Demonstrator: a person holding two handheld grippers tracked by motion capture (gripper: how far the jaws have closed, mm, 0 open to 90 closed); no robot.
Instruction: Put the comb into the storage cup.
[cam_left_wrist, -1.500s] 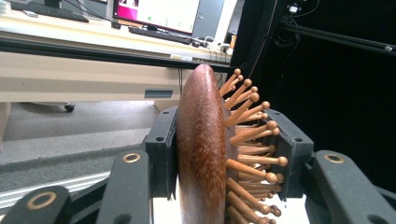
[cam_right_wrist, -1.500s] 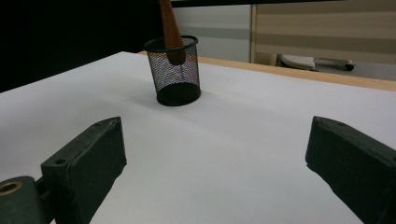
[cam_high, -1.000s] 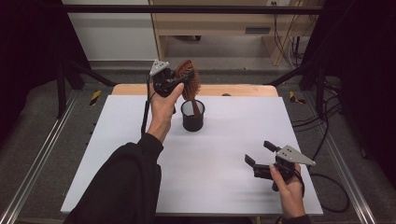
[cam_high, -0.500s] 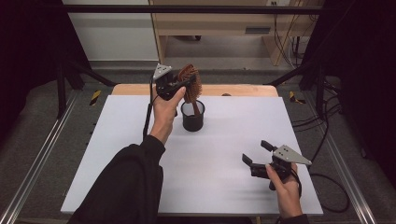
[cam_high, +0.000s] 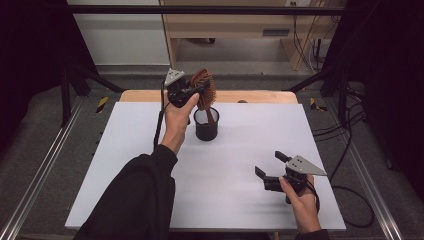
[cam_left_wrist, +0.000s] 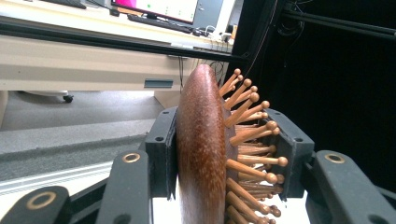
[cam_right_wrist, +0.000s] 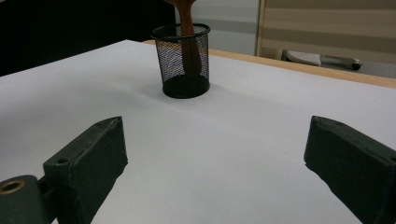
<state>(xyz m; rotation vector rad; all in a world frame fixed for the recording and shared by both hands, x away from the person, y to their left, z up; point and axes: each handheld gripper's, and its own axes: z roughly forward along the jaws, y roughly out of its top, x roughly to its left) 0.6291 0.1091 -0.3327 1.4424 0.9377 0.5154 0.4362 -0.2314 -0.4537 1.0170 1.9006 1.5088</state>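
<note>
White tabletop (cam_high: 150, 165): left gripper (cam_high: 197, 92) clamps the wooden hairbrush (cam_high: 205, 90) head, its handle down inside the black mesh cup (cam_high: 206, 131); right gripper (cam_high: 270, 170) hovers near, jaws wide, empty

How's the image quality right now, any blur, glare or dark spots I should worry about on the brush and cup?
High view: soft, room edges black, white table evenly lit. Left gripper view: hairbrush sharp, black void at right, monitor beyond slightly blown out. Right gripper view: mesh cup fairly sharp, the near jaws blurred, no glare.
</note>
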